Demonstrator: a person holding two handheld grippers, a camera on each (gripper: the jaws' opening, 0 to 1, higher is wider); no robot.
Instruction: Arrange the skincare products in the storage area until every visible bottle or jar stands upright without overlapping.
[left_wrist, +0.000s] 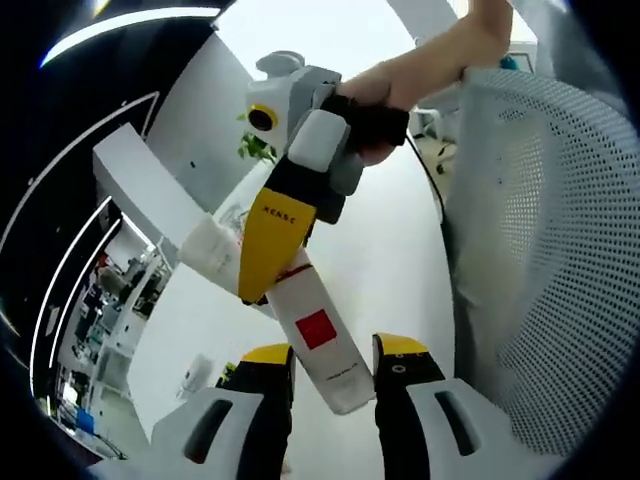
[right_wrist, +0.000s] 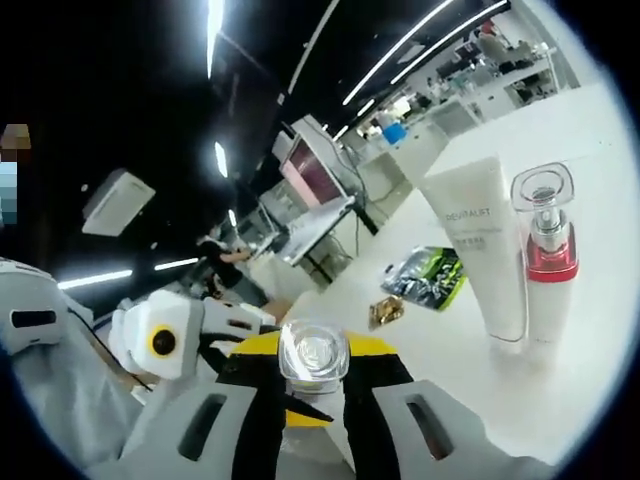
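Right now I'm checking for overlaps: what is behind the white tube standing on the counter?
In the right gripper view, a clear-capped pink bottle stands right beside the white tube. Whatever sits directly behind the tube is covered.

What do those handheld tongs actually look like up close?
Each pair of tongs has white bodies with dark slots, black jaws and yellow tips. The other tongs have a long yellow jaw with small lettering, a grey-white housing and a black handle in a bare hand.

On the white table (right_wrist: 600, 330) stand two things: one white tube (right_wrist: 480, 250) and, touching it, one pink bottle (right_wrist: 548, 262). Near the tube lie one green packet (right_wrist: 428, 275) and one gold wrapper (right_wrist: 385, 312).
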